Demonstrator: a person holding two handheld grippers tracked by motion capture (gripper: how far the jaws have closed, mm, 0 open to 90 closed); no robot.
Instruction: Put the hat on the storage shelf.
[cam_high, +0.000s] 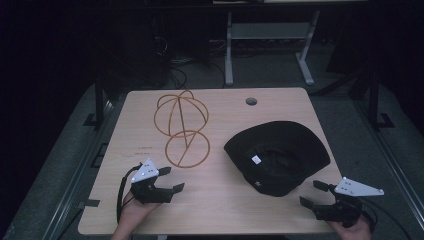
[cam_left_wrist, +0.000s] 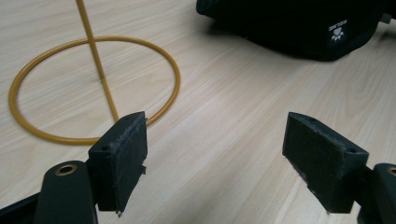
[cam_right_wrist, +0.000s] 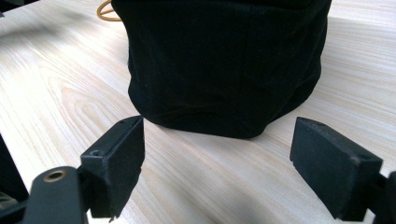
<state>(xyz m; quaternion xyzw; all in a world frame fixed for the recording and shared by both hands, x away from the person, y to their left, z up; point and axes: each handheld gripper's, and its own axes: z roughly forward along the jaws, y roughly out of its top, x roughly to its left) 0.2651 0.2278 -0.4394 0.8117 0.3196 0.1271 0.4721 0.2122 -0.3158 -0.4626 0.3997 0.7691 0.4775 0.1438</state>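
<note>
A black brimmed hat (cam_high: 277, 155) lies upside down on the right half of the wooden table (cam_high: 215, 200), a white label inside it. A gold wire hat stand (cam_high: 181, 125) lies tipped on its side at the left centre, its ring base (cam_left_wrist: 93, 88) flat on the wood. My left gripper (cam_high: 169, 180) hovers near the front left, open, its jaws pointing at the ring base. My right gripper (cam_high: 312, 194) is at the front right corner, open, facing the hat's crown (cam_right_wrist: 224, 65) from just short of it. Nothing is between either pair of jaws.
A round cable hole (cam_high: 251, 101) sits near the table's far edge. Beyond the table stands a white desk frame (cam_high: 265, 45) on a dark floor with cables. Bare wood lies between the two grippers along the front edge.
</note>
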